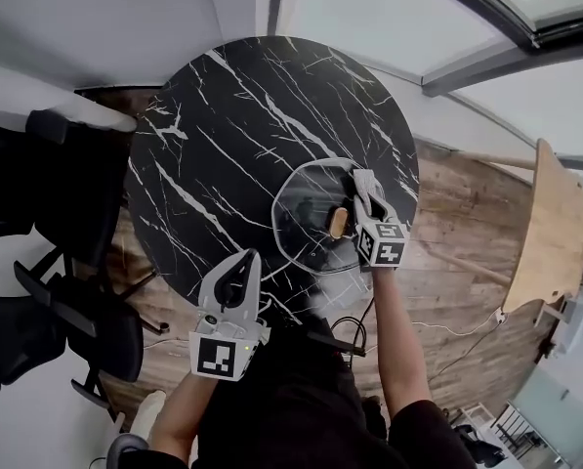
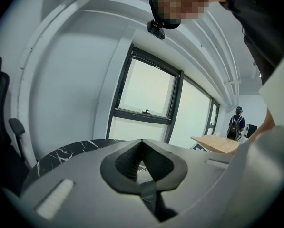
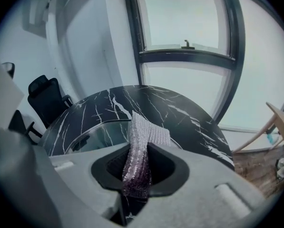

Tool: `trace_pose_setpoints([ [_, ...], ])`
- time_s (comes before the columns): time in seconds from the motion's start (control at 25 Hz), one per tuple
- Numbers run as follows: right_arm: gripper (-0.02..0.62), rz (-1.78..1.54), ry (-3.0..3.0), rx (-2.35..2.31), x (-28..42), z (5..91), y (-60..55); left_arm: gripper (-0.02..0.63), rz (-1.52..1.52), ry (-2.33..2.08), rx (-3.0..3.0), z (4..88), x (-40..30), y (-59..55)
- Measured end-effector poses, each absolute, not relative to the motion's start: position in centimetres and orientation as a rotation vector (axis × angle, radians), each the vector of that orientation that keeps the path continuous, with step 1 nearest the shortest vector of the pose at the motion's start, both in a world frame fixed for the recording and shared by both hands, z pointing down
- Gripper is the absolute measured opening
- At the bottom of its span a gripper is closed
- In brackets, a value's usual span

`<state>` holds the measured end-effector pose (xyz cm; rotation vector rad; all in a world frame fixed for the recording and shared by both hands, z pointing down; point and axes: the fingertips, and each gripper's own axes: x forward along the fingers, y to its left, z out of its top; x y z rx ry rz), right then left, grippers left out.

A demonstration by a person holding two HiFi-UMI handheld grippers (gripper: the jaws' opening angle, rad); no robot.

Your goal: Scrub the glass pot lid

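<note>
- Right gripper (image 3: 137, 171) was clamped tight on a silvery mesh scrub pad (image 3: 139, 146), which stood upright between the jaws.
- I had that gripper at the right side of the glass pot lid (image 1: 306, 213), just beside its wooden knob (image 1: 339, 222).
- I saw the lid lying flat on the near right part of the round black marble table (image 1: 232, 125).
- Left gripper (image 1: 243, 260) had its jaws together with nothing between them, and it hung at the table's near edge, left of the lid and apart from it.
</note>
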<state>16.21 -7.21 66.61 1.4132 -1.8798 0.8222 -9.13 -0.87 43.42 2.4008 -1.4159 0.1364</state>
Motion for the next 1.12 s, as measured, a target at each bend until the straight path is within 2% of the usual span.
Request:
trace_pose_setpoints([
  [0.6, 0.075, 0.751, -1.971, 1.024, 11.3, 66.9, -10.6, 0.002, 0.151, -1.449, 2.364, 44.1, -11.9, -0.9],
  [1.12, 0.075, 0.612, -2.020, 0.551, 4.9, 66.8, -8.8, 0.002, 0.157, -1.459, 2.352, 44.1, -14.1, 0.0],
])
